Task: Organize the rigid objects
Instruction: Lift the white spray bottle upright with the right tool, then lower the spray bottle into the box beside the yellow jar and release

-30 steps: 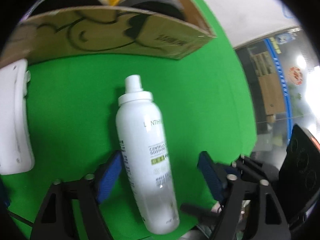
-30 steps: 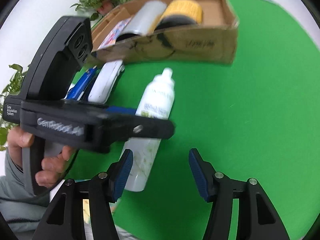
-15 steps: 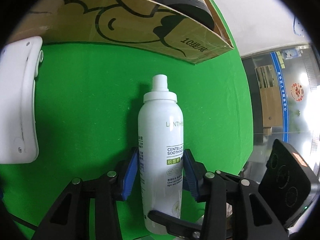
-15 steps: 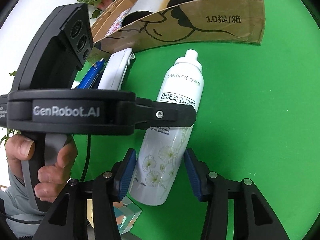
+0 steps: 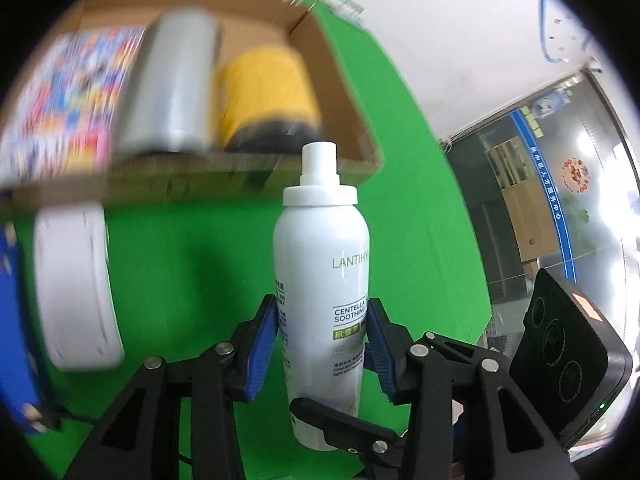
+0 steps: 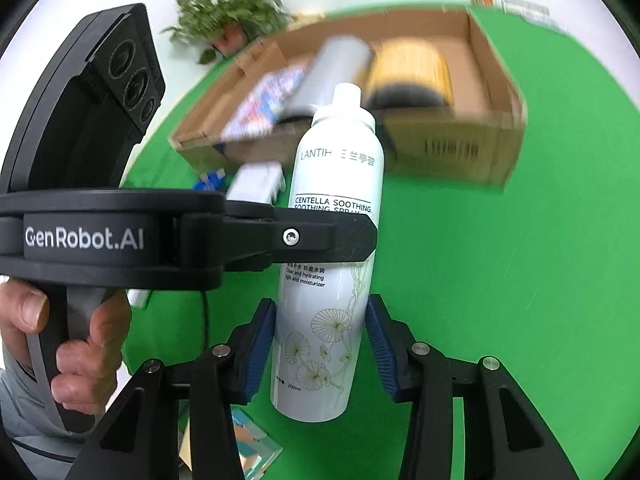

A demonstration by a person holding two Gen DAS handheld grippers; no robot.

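A white spray bottle (image 5: pixel 320 248), labelled as a soothing spray, is held up off the green cloth (image 5: pixel 192 256), nozzle toward the box. My left gripper (image 5: pixel 322 314) is shut on its middle, blue pads pressed on both sides. My right gripper (image 6: pixel 320 314) grips the lower part of the same bottle (image 6: pixel 336 168); its jaws are closing and the pads touch the bottle's sides. In the right wrist view one finger (image 6: pixel 320 236) of the left gripper crosses the bottle. A hand (image 6: pixel 80 344) holds that gripper's handle.
An open cardboard box (image 5: pixel 352 136) lies beyond the bottle, holding a silver cylinder (image 5: pixel 172 80), a yellow can (image 5: pixel 268 88) and a colourful pack (image 5: pixel 68 92). A white object (image 5: pixel 76 288) and a blue item (image 5: pixel 16 320) lie left on the cloth. A potted plant (image 6: pixel 228 16) stands behind the box.
Both grippers closed onto the spray bottle, which lay flat on the cloth, and raised it. The view now looks down into the box.
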